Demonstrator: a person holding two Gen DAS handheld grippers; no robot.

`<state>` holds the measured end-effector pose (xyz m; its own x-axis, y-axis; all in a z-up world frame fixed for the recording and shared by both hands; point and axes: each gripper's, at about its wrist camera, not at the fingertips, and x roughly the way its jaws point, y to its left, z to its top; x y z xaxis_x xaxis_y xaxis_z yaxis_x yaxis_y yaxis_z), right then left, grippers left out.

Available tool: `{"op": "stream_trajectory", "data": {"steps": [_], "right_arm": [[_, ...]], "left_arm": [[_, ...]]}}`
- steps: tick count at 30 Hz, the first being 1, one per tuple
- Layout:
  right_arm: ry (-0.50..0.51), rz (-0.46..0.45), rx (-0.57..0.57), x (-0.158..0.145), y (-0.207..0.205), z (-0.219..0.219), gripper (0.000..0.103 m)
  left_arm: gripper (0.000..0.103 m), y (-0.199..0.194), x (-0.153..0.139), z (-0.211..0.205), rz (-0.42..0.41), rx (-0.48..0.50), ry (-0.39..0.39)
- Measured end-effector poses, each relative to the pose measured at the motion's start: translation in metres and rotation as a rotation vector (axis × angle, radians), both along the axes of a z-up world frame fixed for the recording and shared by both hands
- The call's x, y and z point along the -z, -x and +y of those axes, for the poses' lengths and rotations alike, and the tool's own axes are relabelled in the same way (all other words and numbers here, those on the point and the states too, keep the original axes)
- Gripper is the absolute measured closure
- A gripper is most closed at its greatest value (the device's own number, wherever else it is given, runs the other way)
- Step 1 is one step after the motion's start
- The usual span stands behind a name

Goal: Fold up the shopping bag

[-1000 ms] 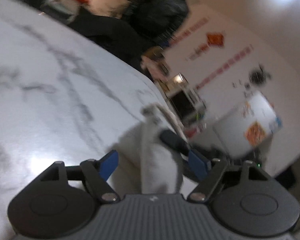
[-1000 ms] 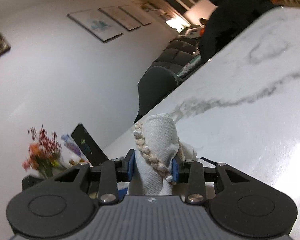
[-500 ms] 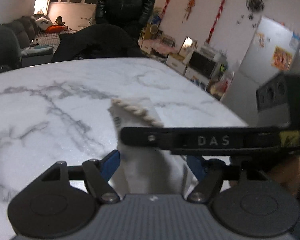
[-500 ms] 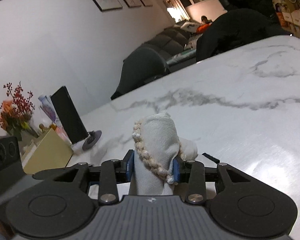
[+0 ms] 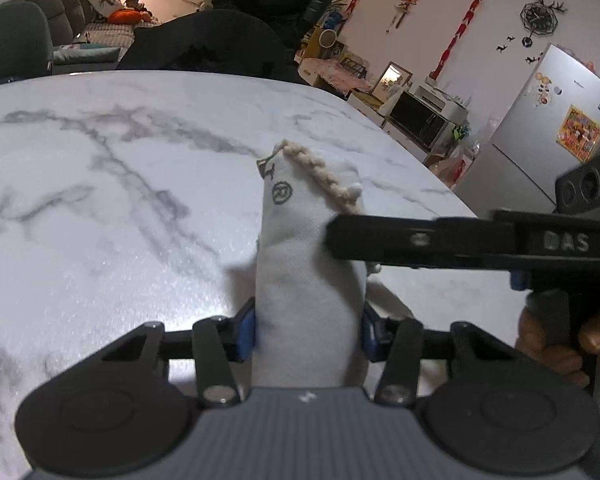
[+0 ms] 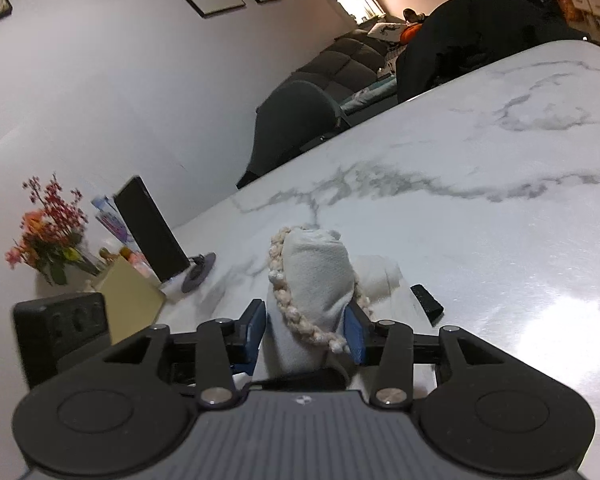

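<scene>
Marble table [image 5: 100, 208], white with grey veins, fills both views; behind it stand dark chairs, a sofa and a person in a dark jacket. On the right wall side of the left wrist view are red hangings, a clock and a white fridge [image 5: 540, 128].

From the left wrist camera, the left gripper [image 5: 309, 328] has its blue pads pressed against both sides of a bunched white cloth bag [image 5: 300, 280], which rises upright between the fingers above the table. A braided cream rope handle [image 5: 320, 172] runs along the bag's top edge, and a small round printed mark sits just below it. The right gripper [image 5: 340, 236] crosses this view from the right, a black finger lying against the bag above the left gripper's hold. A hand [image 5: 552, 340] grips its handle at the right edge.

From the right wrist camera, the right gripper [image 6: 306, 332] is likewise closed on the bag [image 6: 312, 280], pads touching the cloth on each side, with the handle [image 6: 284, 300] looping over the bundle. More of the cloth trails onto the table just behind. A small black piece [image 6: 427, 298] lies on the table beside the bag. Far left on the table are flowers [image 6: 46, 236], a yellow box [image 6: 128, 304] and a dark phone [image 6: 150, 236] tilted in a stand.
</scene>
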<state>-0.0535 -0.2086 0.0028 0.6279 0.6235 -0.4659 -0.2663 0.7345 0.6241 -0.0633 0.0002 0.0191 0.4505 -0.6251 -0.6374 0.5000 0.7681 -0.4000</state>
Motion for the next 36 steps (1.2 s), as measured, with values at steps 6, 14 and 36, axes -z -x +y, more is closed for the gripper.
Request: {"op": "stream_trajectory", "data": {"steps": [6, 14, 36], "right_arm": [[-0.061, -0.041, 0.057, -0.006, 0.018, -0.030, 0.059], [-0.083, -0.005, -0.015, 0.010, 0.016, -0.009, 0.058], [-0.468, -0.129, -0.187, 0.013, -0.002, -0.006, 0.028]], "left_arm": [[0.059, -0.013, 0.006, 0.009, 0.006, -0.061, 0.022], [0.060, -0.018, 0.015, 0.024, 0.044, -0.082, 0.137], [0.061, -0.030, 0.051, 0.059, 0.204, 0.181, 0.869]]}}
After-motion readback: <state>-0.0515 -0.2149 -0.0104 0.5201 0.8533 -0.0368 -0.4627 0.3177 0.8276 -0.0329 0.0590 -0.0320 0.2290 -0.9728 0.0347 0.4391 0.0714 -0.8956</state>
